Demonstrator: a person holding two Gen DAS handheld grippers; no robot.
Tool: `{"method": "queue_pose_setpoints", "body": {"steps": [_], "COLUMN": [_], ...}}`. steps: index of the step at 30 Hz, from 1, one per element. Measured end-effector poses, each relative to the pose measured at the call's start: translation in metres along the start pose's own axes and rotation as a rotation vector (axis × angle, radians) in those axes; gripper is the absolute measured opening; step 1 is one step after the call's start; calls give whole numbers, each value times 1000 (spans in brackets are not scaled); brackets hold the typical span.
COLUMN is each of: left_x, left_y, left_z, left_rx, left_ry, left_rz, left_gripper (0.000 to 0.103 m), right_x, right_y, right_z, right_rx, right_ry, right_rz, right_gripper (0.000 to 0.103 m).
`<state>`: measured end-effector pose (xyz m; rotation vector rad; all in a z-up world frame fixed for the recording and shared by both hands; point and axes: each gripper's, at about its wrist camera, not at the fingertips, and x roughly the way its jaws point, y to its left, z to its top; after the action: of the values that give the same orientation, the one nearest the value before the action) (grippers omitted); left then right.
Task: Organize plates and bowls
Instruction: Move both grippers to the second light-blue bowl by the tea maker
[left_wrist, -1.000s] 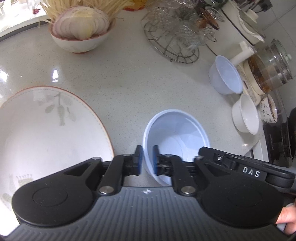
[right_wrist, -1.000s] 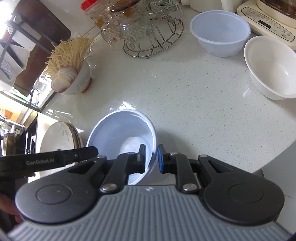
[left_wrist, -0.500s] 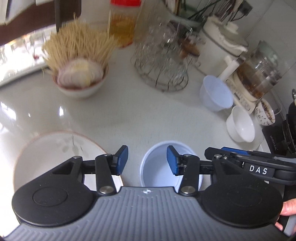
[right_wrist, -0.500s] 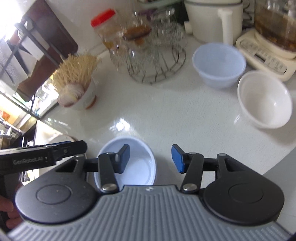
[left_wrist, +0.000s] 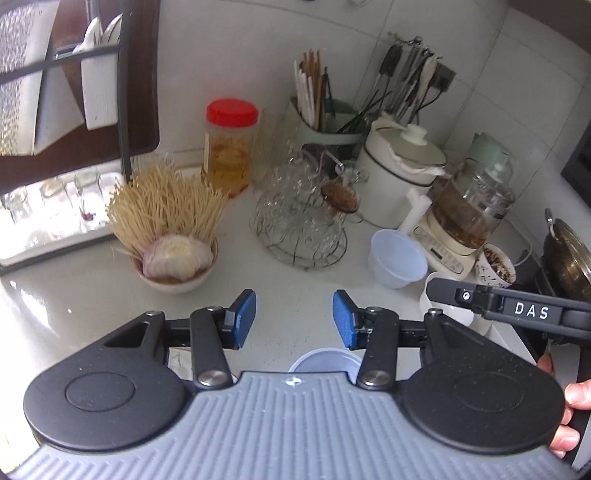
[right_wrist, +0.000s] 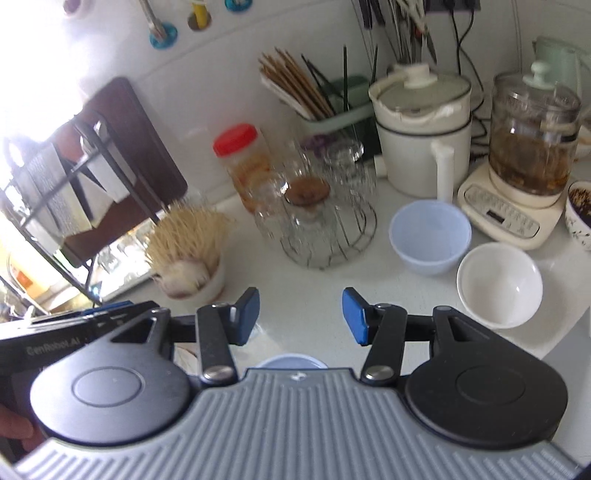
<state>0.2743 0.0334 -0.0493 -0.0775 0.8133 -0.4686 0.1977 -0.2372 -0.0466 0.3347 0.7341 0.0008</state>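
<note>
Left wrist view, left to right: noodle bowl with the sliced onion sits mid-left on the tabletop, out of the working lane. Centre: left hand-held gripper is released, blue pads apart, nothing between them. Just below the pads, at the bottom centre, the near blue bowl peeks out from under the gripper body, standing alone on the tabletop, no pad touching it. Glass rack sits centre-back; far blue bowl is right of it, beside the glass kettle. Right hand-held gripper crosses the right edge, with fingertips of the person's hand at the lower right. Right wrist view: same order. Right hand-held gripper is also released and empty, near blue bowl just under its body at the bottom centre. Far blue bowl and white bowl sit touching or nearly so at the right, near the kettle base, likely parked there as the loose ones left to gather. Judgement: near bowl is set down and done with. Next sensible pick is the far blue bowl, to nest into its match; the white one goes separately. Risk: thin plastic rim may flex or skid under a pinch.
</note>
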Motion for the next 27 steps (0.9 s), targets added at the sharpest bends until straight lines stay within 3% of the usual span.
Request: {"method": "queue_pose_setpoints", "body": {"steps": [12,20,27], "left_x": [-21,-8,11], "left_y": [2,-4,-11], "left_z": [-7,-29,-35], "left_rx": [57,72,40], "left_ry": [-31,20,64], "left_rz": [-122,-192,-223], "left_gripper": [52,52,52], "right_x": [-39,-45,-40], "right_y": [27,18,4], "right_z": [-23,-54,-60], "right_rx": [28,64,117], "right_ry": [-73,-18,-18], "right_rz": [-78,-165,-217], "right_gripper": [53,53,53]}}
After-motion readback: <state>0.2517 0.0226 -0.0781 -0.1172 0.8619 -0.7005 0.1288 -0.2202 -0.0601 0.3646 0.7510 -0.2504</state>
